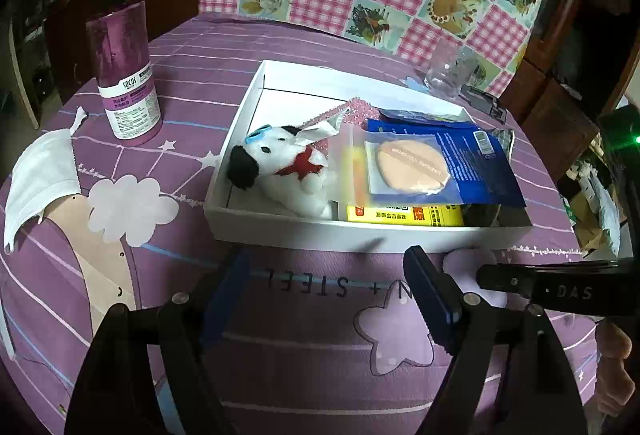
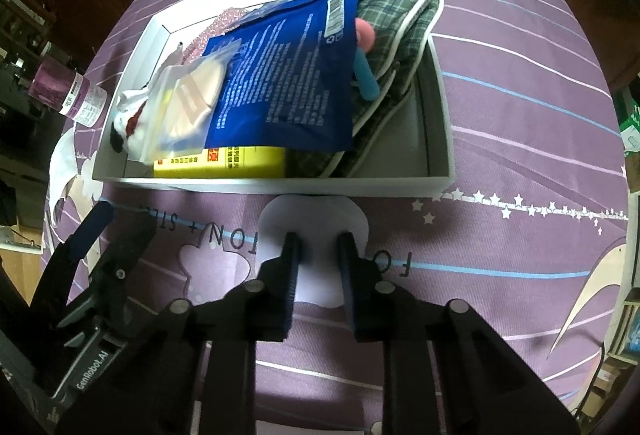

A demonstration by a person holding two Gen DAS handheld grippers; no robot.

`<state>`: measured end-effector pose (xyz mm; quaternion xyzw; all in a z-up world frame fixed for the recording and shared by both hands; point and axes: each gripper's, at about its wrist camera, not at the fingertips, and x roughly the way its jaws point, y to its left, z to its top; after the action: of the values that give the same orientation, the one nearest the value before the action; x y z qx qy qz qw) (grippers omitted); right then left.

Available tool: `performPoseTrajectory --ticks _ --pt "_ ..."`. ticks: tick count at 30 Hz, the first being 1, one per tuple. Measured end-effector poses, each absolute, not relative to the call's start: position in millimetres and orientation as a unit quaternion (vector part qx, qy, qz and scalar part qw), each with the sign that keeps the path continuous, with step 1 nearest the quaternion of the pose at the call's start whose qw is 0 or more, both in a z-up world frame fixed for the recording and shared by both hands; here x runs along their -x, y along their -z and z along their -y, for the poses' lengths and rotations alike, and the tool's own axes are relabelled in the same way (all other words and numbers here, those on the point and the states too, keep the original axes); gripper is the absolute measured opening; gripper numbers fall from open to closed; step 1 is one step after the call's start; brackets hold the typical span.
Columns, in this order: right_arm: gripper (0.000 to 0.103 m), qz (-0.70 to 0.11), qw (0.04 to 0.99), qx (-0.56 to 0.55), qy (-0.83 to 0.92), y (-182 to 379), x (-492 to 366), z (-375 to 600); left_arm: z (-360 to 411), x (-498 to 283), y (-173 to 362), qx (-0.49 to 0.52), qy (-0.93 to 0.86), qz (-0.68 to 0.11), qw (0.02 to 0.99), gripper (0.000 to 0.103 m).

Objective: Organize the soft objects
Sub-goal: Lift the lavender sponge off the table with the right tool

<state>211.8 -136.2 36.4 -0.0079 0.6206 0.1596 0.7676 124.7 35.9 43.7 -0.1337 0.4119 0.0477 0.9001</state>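
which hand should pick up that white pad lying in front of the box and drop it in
Right. The right hand-held gripper already straddles the white pad on the purple cloth, just short of the white box. The left hand-held gripper stands wide over bare cloth with nothing between its fingers.

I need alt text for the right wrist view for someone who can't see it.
The right gripper points down at a white pad on the purple tablecloth, its jaws narrowed around the pad's near part. Just beyond is a white box holding a blue packet, a plaid cloth, a yellow box and a bagged powder puff.
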Motion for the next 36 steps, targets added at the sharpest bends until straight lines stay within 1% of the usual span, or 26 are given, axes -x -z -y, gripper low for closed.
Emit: performPoseTrajectory --ticks 2,4,10,13,14,16,18,19,23,27,28,30,31,32,34,36 --pt "0.011 -0.616 0.772 0.008 -0.159 -41.5 -210.5 138.6 -37.0 -124.1 -45.4 0.135 -0.05 -0.408 0.901 0.08" --pt "0.01 -0.612 0.773 0.002 -0.17 -46.4 -208.4 139.2 -37.9 -124.3 -46.7 0.135 -0.05 -0.406 0.903 0.081" --pt "0.009 -0.597 0.78 0.005 -0.189 -61.6 -198.6 134.4 -39.9 -123.5 -48.6 0.14 -0.046 -0.403 0.903 0.083" --pt "0.008 -0.589 0.784 0.012 -0.194 -67.8 -193.5 129.9 -41.9 -119.1 -56.2 0.147 -0.039 -0.388 0.909 0.083" --pt "0.001 -0.587 0.786 0.011 -0.195 -69.3 -192.2 131.7 -42.4 -117.5 -58.9 0.148 -0.036 -0.382 0.912 0.084" --pt "0.001 -0.583 0.788 0.004 -0.199 -72.4 -190.4 133.0 -43.5 -114.4 -64.5 0.148 -0.032 -0.367 0.918 0.089" --pt "0.001 -0.575 0.794 -0.008 -0.199 -76.5 -189.1 132.5 -45.5 -112.3 -67.6 0.142 -0.039 -0.357 0.922 0.101" --pt "0.001 -0.572 0.796 -0.005 -0.197 -77.7 -188.9 131.7 -46.9 -111.9 -68.5 0.139 -0.044 -0.354 0.924 0.103" --pt "0.001 -0.572 0.795 -0.005 -0.202 -78.6 -188.5 131.9 -55.5 -112.9 -67.6 0.154 -0.043 -0.348 0.924 0.103" --pt "0.001 -0.592 0.779 -0.016 -0.207 -74.8 -190.7 138.6 -54.7 -117.2 -62.4 0.148 -0.032 -0.368 0.918 0.103" --pt "0.003 -0.593 0.778 -0.012 -0.207 -74.5 -191.2 139.4 -53.0 -116.7 -60.9 0.148 -0.024 -0.372 0.916 0.103" --pt "0.009 -0.592 0.781 -0.002 -0.199 -74.0 -191.3 141.1 -48.5 -117.7 -56.7 0.152 -0.005 -0.384 0.911 0.103" --pt "0.019 -0.593 0.781 0.006 -0.195 -72.7 -191.7 141.1 -45.6 -118.7 -54.3 0.154 0.006 -0.391 0.907 0.103" --pt "0.033 -0.594 0.781 0.009 -0.194 -71.2 -192.6 141.0 -42.8 -119.9 -51.6 0.155 0.016 -0.4 0.903 0.103" --pt "0.046 -0.597 0.777 0.002 -0.198 -66.3 -195.2 140.1 -39.4 -121.0 -47.4 0.158 0.025 -0.41 0.898 0.103" --pt "0.047 -0.602 0.773 -0.006 -0.203 -61.0 -197.8 138.8 -38.4 -122.5 -42.9 0.163 0.027 -0.418 0.894 0.103"
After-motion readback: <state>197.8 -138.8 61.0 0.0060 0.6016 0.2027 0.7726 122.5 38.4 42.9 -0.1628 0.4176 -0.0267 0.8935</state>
